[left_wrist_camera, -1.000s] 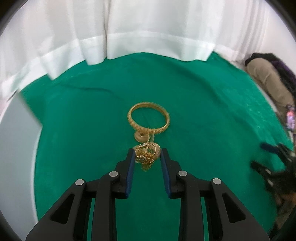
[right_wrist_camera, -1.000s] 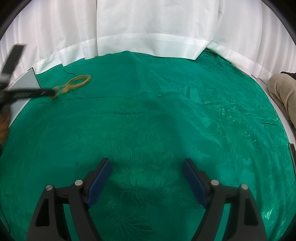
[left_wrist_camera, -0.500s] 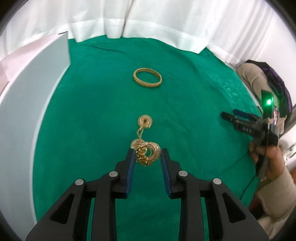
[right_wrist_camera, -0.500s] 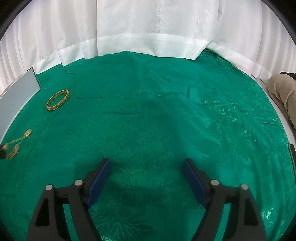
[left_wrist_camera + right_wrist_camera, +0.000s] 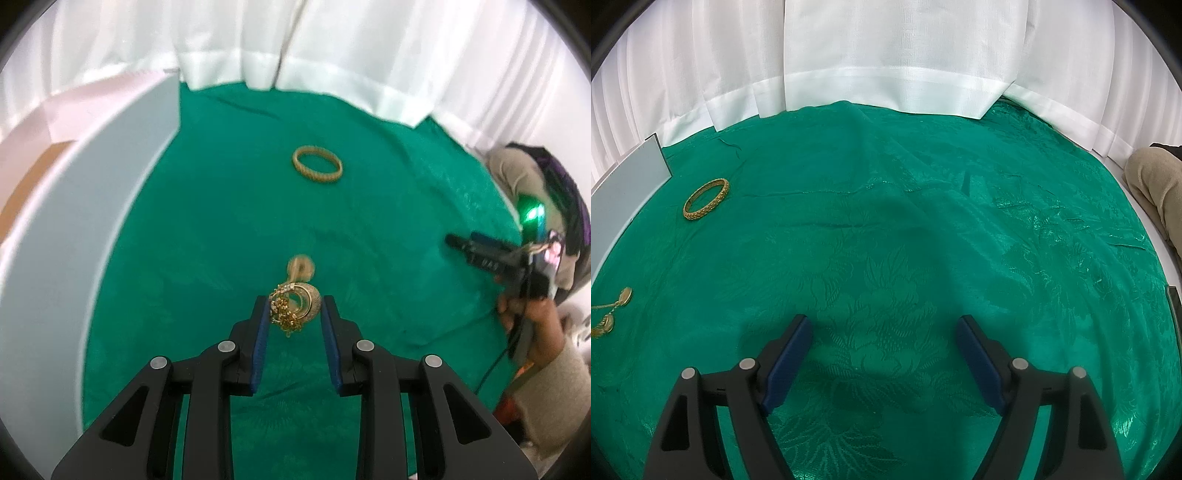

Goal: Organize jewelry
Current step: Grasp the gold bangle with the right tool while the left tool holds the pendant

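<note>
My left gripper (image 5: 294, 308) is shut on a gold earring (image 5: 300, 300), a cluster of rings and small beads with a round disc (image 5: 302, 267) hanging from it just above the green cloth (image 5: 221, 240). A gold bangle (image 5: 317, 168) lies flat on the cloth well beyond it. From the right wrist the same bangle (image 5: 706, 199) lies far left, and the earring (image 5: 614, 311) shows at the left edge. My right gripper (image 5: 884, 328) stands open over bare cloth with nothing between its fingers; it also appears at the right as the right gripper (image 5: 466, 244).
A grey-white flat box (image 5: 74, 229) lines the left side of the cloth, seen too as the box (image 5: 624, 177). White curtains (image 5: 886, 55) close off the back. A person's hand and sleeve (image 5: 535, 332) sit at the right edge.
The left gripper has carried the earring away from the bangle, toward the grey box, which now fills the left of its view. The right gripper has stayed still.
</note>
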`<state>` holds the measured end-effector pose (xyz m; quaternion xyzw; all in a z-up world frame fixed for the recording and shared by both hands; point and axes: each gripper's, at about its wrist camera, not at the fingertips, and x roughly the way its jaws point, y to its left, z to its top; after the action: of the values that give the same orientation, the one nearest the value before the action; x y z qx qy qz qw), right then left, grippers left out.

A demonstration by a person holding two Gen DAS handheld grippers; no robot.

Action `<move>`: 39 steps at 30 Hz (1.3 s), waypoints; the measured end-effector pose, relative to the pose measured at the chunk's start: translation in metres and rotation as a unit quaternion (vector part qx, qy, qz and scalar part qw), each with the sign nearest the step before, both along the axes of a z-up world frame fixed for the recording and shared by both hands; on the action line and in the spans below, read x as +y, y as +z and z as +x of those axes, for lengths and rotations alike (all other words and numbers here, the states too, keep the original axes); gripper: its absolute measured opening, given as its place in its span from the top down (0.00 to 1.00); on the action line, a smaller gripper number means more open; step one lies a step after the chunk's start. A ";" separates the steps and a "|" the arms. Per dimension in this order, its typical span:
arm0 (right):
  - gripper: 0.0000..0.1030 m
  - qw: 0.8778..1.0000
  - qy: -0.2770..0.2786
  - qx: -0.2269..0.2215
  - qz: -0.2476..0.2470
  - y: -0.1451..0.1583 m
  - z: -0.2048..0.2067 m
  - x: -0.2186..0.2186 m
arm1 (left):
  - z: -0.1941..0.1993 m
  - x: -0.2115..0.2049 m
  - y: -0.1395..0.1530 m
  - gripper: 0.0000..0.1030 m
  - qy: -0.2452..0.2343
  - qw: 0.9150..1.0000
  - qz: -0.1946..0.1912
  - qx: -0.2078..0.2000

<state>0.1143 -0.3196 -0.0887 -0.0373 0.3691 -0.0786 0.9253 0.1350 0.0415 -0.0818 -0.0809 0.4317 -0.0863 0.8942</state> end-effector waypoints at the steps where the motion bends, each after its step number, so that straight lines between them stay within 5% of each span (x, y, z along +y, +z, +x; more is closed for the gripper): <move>1: 0.20 1.000 0.000 0.000 0.000 0.000 0.000 0.000 | -0.003 0.002 0.006 0.74 0.005 1.000 -0.003 -0.005; 5: 0.20 1.000 0.001 0.006 0.000 0.000 -0.002 0.000 | -0.015 0.010 0.019 0.74 0.012 1.000 -0.007 -0.015; 7: 0.20 0.999 0.001 0.053 0.010 0.009 0.002 0.004 | -0.019 0.017 0.023 0.74 0.020 1.000 -0.012 -0.016; 14: 0.21 0.984 0.139 0.025 0.110 0.086 0.031 0.076 | -0.025 0.036 0.027 0.74 0.049 0.998 -0.030 -0.015; 15: 0.26 0.980 0.159 0.034 0.114 0.089 0.043 0.091 | -0.025 0.037 0.027 0.74 0.051 0.998 -0.032 -0.015; 16: 0.47 0.975 0.183 0.051 0.112 0.089 0.060 0.112 | -0.026 0.039 0.029 0.74 0.053 0.998 -0.035 -0.016; 18: 0.65 0.970 0.204 0.086 0.104 0.080 0.086 0.138 | -0.026 0.043 0.033 0.74 0.058 0.998 -0.035 -0.018; 23: 0.65 0.969 0.214 0.125 0.003 0.039 0.141 0.189 | -0.028 0.050 0.045 0.74 0.065 0.996 -0.046 -0.026; 26: 0.67 0.968 0.203 0.149 -0.004 0.017 0.155 0.195 | -0.031 0.052 0.051 0.74 0.065 0.996 -0.050 -0.031; 28: 0.91 0.971 0.196 0.139 -0.020 0.013 0.152 0.195 | -0.035 0.052 0.055 0.74 0.062 0.996 -0.052 -0.036; 39: 0.95 0.971 0.212 0.070 0.081 0.069 0.086 0.170 | -0.049 0.041 0.082 0.74 0.037 0.995 -0.071 -0.055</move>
<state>0.2008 -0.1501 -0.0200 -0.0452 0.4218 0.1527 0.8926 0.0856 0.0828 0.0007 -0.1549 0.3711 -0.0883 0.9113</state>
